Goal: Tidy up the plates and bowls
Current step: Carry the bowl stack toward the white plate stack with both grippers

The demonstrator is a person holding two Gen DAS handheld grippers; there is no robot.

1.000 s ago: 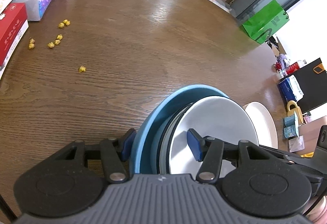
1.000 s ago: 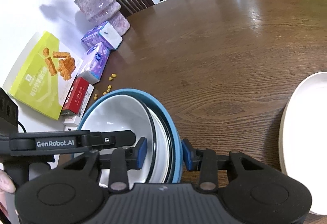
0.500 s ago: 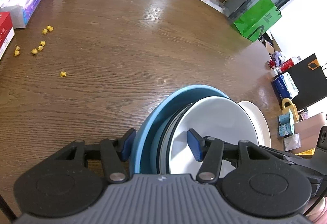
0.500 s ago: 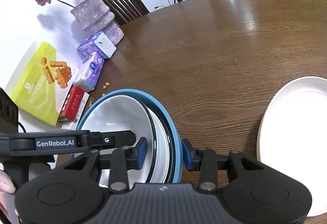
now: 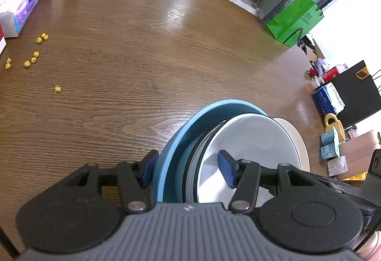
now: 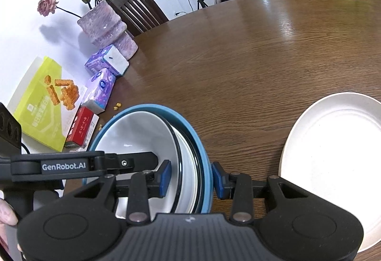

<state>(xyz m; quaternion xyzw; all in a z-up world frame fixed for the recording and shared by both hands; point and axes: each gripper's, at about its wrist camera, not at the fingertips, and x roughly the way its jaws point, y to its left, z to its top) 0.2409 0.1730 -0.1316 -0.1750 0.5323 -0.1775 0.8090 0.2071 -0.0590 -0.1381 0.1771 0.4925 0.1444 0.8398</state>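
Both tongs, left (image 5: 187,171) and right (image 6: 191,176), are clamped partway closed on opposite rims of my nested bowl stack (image 6: 152,142), carried above the bench (image 6: 250,65). The grips could slip, dropping it onto the white plate (image 6: 333,142).

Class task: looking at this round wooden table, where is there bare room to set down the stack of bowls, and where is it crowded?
Free: the wide bare wood in the middle of the table, between the yellow crumbs and the green bag.
Crowded: the edge with the tissue packs, snack box and vase. The cream plate fills the side beside the blue bowl.
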